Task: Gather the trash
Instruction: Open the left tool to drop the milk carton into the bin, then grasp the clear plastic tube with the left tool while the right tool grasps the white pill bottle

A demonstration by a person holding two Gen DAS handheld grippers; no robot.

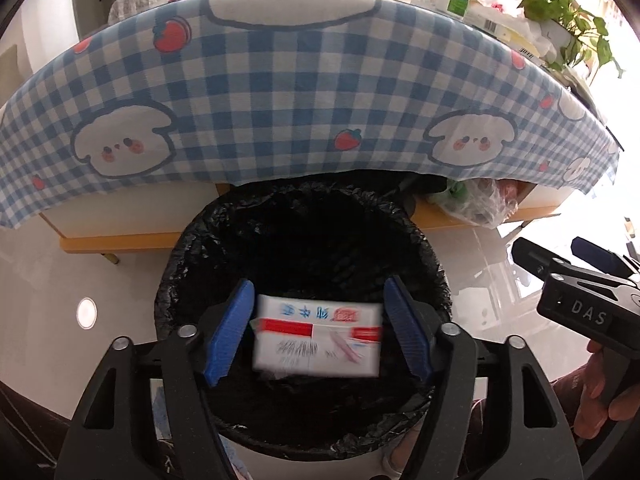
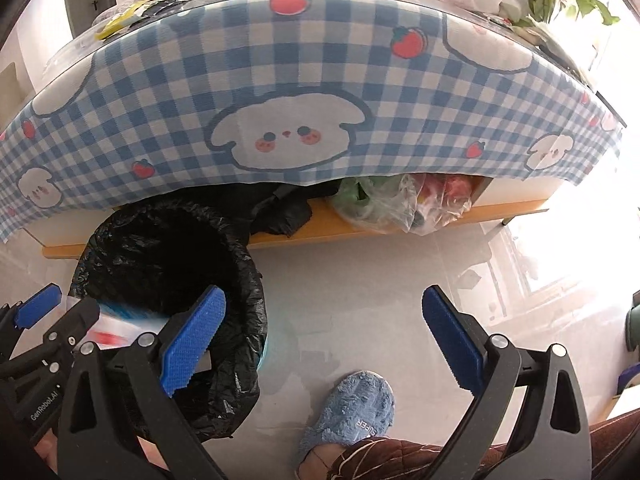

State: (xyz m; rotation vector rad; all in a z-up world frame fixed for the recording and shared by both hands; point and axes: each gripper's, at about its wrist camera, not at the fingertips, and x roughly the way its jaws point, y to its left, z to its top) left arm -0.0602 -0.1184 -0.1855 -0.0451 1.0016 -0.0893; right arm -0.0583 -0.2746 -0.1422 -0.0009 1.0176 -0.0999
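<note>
Nearest in the left wrist view, we find the left gripper (image 1: 320,334) with its ribbed blue pads (image 1: 230,332) spread wide. Between them sits a white packet (image 1: 318,340) with red and blue print, motion-blurred, with a gap visible on each side; we cannot tell whether either pad touches it. The packet lies over the mouth of the trash bin (image 1: 304,240), a round container lined with crinkled, glossy black plastic.

In the right wrist view, the right gripper (image 2: 324,332) stands wide and holds nothing, its textured blue pads (image 2: 192,342) flanking bare glossy pale floor (image 2: 360,280). Below it we note a fluffy blue slipper (image 2: 348,412) on the person's foot. This view shows the bin (image 2: 168,264) from the side, at left, with the left gripper (image 2: 56,332) and the blurred packet (image 2: 116,326) at its rim. The left view alone shows the packet's printed face; it also catches the right gripper's black body (image 1: 580,300) at right, with fingers of the hand (image 1: 608,392) beneath.

Farther back, both views show a low table with a wooden shelf (image 2: 500,210) carrying a clear crumpled plastic bag (image 2: 400,204), draped in a blue-and-white checked tablecloth (image 1: 304,92) printed with strawberries and white puppy faces. Clutter and a green leafy plant (image 1: 568,4) top the table.
</note>
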